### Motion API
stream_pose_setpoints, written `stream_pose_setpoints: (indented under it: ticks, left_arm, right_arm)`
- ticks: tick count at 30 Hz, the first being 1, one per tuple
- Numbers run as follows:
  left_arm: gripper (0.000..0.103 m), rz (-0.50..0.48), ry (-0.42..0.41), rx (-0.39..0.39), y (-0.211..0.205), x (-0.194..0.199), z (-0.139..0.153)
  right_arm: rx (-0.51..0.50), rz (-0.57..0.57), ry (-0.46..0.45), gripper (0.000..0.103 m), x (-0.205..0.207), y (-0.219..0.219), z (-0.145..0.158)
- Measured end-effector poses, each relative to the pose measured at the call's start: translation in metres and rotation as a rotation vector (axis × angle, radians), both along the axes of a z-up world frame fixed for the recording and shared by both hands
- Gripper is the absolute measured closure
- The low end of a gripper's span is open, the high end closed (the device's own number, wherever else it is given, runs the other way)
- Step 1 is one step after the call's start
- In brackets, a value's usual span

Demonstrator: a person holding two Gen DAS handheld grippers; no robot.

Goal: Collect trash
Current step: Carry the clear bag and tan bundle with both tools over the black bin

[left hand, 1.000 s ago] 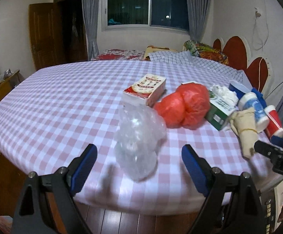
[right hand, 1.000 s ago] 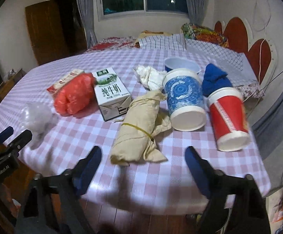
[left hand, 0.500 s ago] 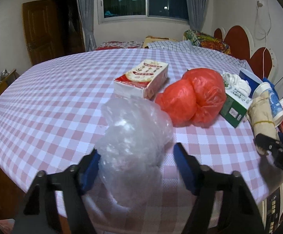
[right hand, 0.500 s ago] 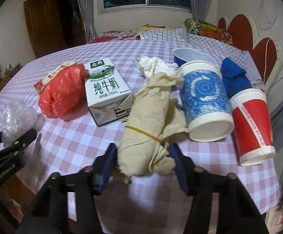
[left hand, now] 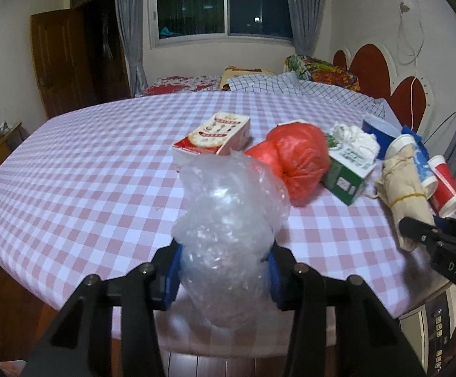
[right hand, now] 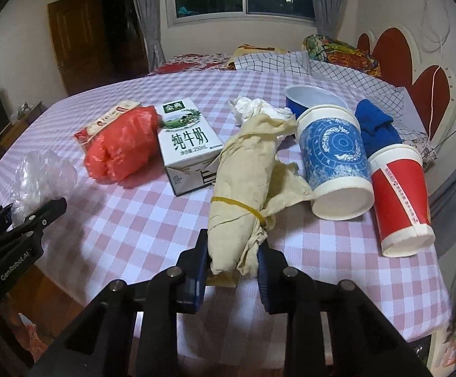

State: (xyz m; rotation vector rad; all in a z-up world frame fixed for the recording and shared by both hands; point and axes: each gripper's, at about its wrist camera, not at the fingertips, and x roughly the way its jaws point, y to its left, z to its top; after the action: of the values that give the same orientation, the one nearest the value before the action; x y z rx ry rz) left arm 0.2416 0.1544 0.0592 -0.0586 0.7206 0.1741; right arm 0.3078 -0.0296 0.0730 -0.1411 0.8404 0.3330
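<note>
My left gripper [left hand: 223, 270] is shut on a crumpled clear plastic bag [left hand: 228, 220] at the table's near edge; the bag also shows in the right wrist view [right hand: 39, 176]. My right gripper [right hand: 232, 267] is shut on the near end of a beige paper bundle [right hand: 243, 182] bound with a yellow rubber band; the bundle also shows in the left wrist view [left hand: 404, 185]. Behind lie a red plastic bag [left hand: 294, 157], a milk carton [right hand: 188, 144], a red and white box [left hand: 212, 136], a white tissue [right hand: 253, 108], a blue patterned cup [right hand: 334, 154] and a red cup [right hand: 400, 198].
All sits on a round table with a pink checked cloth [left hand: 86, 163]. A blue bowl [right hand: 309, 97] and a blue cloth [right hand: 375, 125] lie at the back right. A bed [left hand: 290, 78], a wooden door [left hand: 61, 62] and a window are beyond.
Both grippers moved forward and closed: the left around the clear plastic bag, the right around the beige bundle. One second ago both were open and short of them.
</note>
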Motion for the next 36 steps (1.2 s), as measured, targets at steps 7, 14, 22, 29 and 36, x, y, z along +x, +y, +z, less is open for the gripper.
stream_pose_setpoints:
  ticks: [7, 14, 22, 29, 36]
  left_arm:
    - [0.056, -0.021, -0.021, 0.003, -0.013, -0.022, 0.012]
    - [0.056, -0.064, -0.019, 0.011, -0.039, -0.043, 0.019]
    - [0.056, -0.126, -0.035, 0.016, -0.075, -0.061, 0.028]
    - [0.056, -0.219, -0.029, 0.016, -0.125, -0.066, 0.026]
    - [0.056, -0.319, -0.024, 0.015, -0.185, -0.068, 0.023]
  right_arm:
    - [0.014, 0.036, -0.04, 0.074, -0.029, -0.009, 0.023]
    - [0.024, 0.048, -0.049, 0.079, -0.051, -0.03, 0.04]
    - [0.045, 0.024, -0.067, 0.079, -0.089, -0.073, 0.053]
    - [0.046, -0.042, -0.083, 0.079, -0.115, -0.128, 0.06]
    - [0.047, -0.133, -0.087, 0.079, -0.132, -0.193, 0.06]
